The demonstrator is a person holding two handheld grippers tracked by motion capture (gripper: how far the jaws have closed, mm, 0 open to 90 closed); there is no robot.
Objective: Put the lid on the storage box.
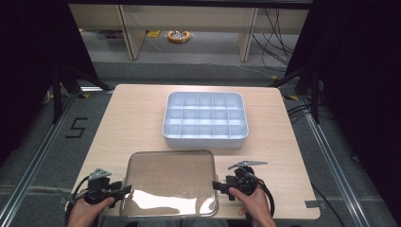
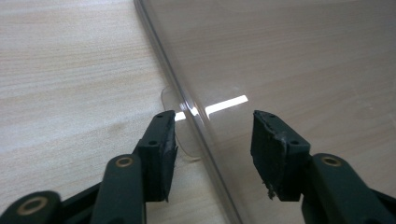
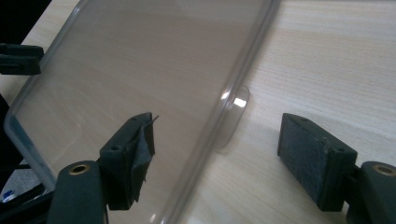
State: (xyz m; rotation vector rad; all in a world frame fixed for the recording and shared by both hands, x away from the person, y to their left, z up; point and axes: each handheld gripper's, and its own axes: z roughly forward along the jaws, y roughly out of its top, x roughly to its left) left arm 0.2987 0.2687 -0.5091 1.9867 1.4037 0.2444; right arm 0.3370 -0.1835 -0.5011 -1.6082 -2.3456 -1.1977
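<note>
The clear plastic lid (image 1: 169,183) lies flat at lower centre, below the grey divided tray (image 1: 205,120), while the left gripper (image 1: 124,190) and right gripper (image 1: 218,186) straddle its side tabs, jaws apart, probably to lift it level.

We saw a pale grey compartment tray (image 1: 205,121) near the far middle of the wooden table (image 1: 137,118) — its many small cells arranged in rows. Beyond the table, a yellow roll (image 1: 179,36) lay on the floor between pale furniture legs (image 1: 132,35) — cables (image 1: 276,38) trailed nearby.
</note>
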